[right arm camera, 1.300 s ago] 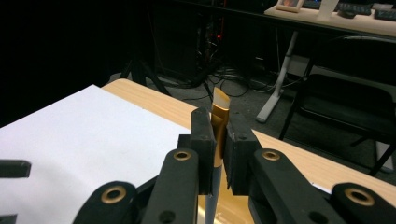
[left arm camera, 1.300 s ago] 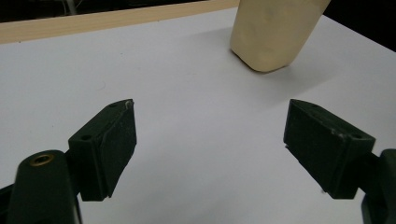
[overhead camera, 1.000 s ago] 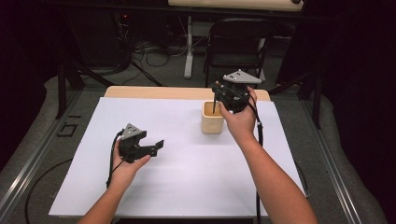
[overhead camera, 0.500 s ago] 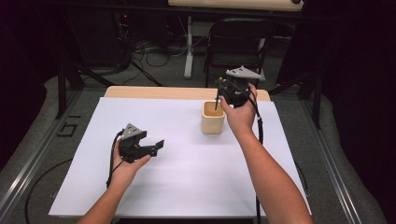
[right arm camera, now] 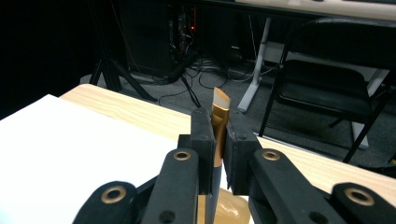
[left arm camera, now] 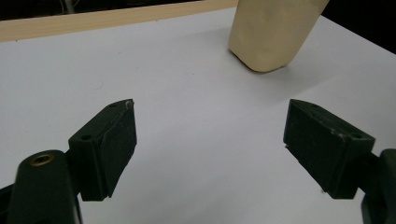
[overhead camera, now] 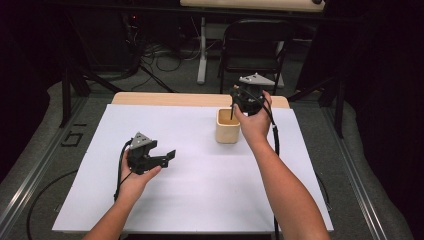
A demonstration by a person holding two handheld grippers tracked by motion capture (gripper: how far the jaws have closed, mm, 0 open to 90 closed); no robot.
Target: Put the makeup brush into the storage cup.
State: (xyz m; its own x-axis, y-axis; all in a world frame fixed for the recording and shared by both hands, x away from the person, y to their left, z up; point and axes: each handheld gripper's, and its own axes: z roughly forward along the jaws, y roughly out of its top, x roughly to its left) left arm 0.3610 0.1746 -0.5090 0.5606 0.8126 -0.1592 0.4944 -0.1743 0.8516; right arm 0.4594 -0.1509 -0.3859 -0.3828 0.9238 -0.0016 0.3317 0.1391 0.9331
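Holding a flat orange brush (right arm camera: pixel 219 122) clamped upright, right gripper (overhead camera: pixel 239 101) over beige cup (overhead camera: pixel 227 126), cup contents unclear, left gripper (overhead camera: pixel 159 157) open at cup's 8 o'clock on white bench (overhead camera: pixel 200 195).

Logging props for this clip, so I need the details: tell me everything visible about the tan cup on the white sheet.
The tan cup is a small open-topped holder with rounded corners, matte and pale, like light wood or plastic. It stands upright on the white sheet, toward the far right, and the left gripper view shows its lower body casting a soft shadow. The right gripper hovers at its rim, shut on a thin copper-coloured tool whose dark lower end reaches into the opening. What else it holds cannot be seen.
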